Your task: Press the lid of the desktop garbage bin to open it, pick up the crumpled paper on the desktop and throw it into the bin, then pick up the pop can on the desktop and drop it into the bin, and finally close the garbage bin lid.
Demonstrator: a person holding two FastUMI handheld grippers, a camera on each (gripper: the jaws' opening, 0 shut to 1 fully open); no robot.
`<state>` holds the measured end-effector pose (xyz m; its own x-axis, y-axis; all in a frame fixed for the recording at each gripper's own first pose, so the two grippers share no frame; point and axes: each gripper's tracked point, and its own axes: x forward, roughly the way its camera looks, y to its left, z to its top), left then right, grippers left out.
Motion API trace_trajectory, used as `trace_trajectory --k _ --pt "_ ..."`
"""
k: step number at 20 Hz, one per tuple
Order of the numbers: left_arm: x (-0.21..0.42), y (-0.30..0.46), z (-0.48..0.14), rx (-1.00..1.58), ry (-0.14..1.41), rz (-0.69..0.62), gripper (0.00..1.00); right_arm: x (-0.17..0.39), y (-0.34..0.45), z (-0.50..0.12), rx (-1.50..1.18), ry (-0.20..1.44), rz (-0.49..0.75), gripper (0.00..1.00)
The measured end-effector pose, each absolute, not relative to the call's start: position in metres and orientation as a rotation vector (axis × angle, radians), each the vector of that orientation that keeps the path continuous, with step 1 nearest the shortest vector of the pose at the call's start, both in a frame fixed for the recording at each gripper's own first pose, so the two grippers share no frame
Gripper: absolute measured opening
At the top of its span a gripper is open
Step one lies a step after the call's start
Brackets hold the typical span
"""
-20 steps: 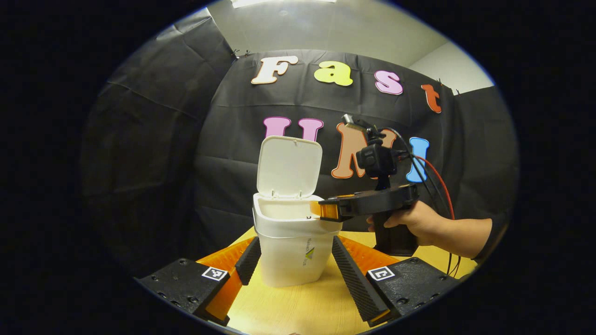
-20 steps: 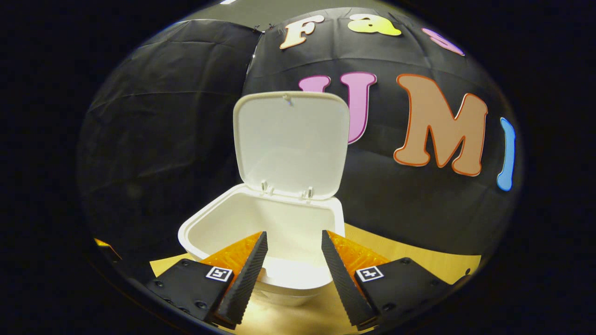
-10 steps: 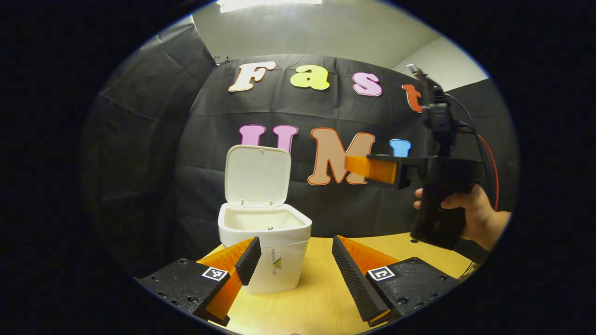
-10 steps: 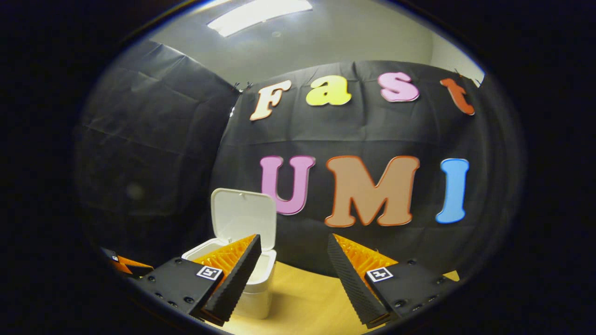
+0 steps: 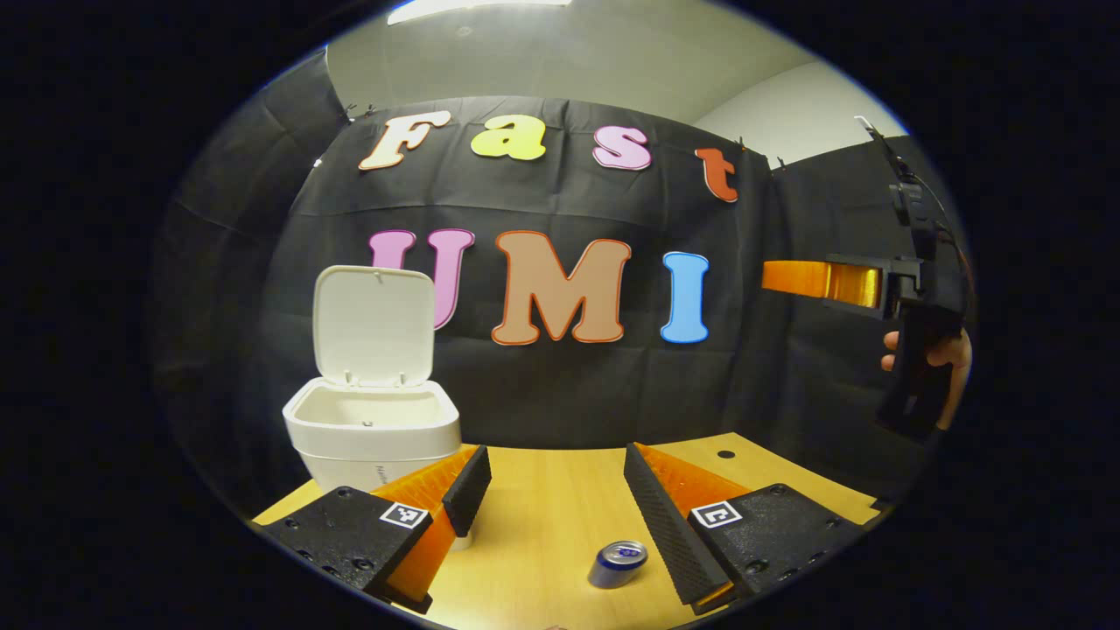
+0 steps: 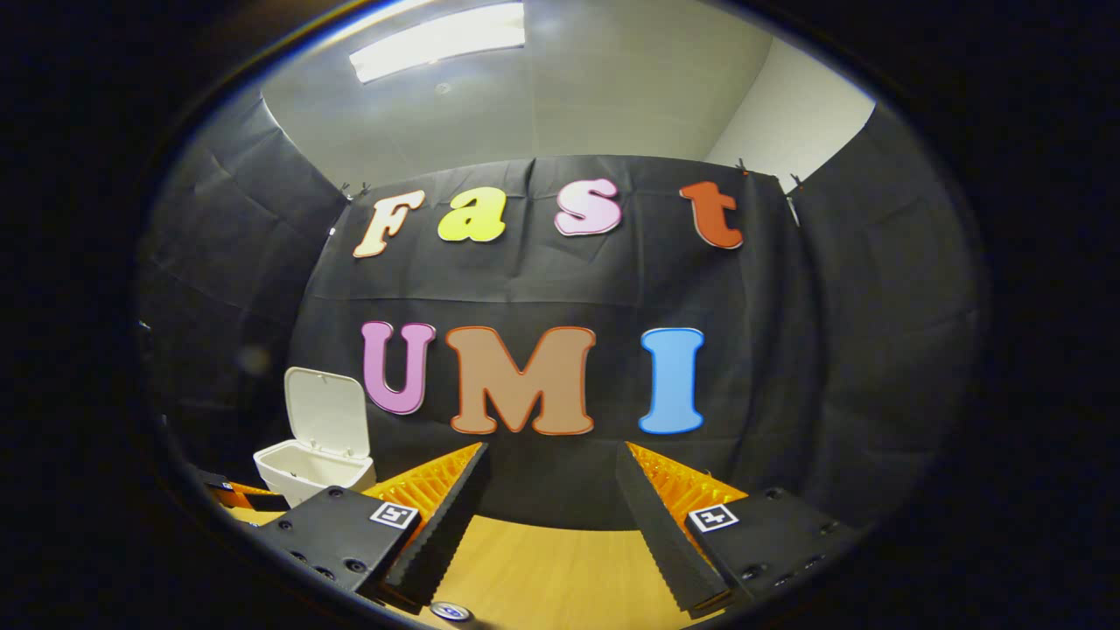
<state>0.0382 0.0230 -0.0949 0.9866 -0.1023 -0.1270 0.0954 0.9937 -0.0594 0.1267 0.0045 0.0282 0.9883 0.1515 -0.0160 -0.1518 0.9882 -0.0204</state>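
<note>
The white garbage bin (image 5: pixel 372 433) stands at the left of the wooden table (image 5: pixel 542 490), its lid (image 5: pixel 374 325) upright and open. In the right gripper view the bin (image 6: pixel 311 468) is small and far off to the left. A pop can (image 5: pixel 617 564) lies on its side on the table just inside my left gripper's right finger. My left gripper (image 5: pixel 551 499) is open and holds nothing. A hand (image 5: pixel 949 354) holds my right gripper (image 5: pixel 774 276) high at the far right, well away from the bin. Seen along its own fingers, the right gripper (image 6: pixel 547 507) is open and empty, with the can's top (image 6: pixel 451 611) low between the fingers.
The black cloth wall rises close behind the table. A small dark hole (image 5: pixel 725 454) marks the tabletop at the right rear. Part of the left gripper (image 6: pixel 236 499) pokes in at the lower left of the right gripper view.
The right gripper has pulled back from over the bin, rising and moving far to the right. The left gripper has turned right, so the bin slid left and the can came into view.
</note>
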Motion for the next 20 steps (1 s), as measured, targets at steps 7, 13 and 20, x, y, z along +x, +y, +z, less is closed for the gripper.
trace_trajectory --k 7,13,20 --pt "0.049 -0.045 -0.153 -0.018 0.204 -0.163 0.93 0.098 -0.092 -0.009 -0.014 0.089 0.024 0.96" --pt "0.057 -0.064 -0.235 -0.017 0.332 -0.131 0.94 0.084 -0.137 -0.041 -0.046 0.169 -0.025 0.96" --pt "0.077 -0.052 -0.317 -0.039 0.488 -0.055 0.94 0.077 -0.149 -0.062 -0.098 0.226 -0.038 0.96"
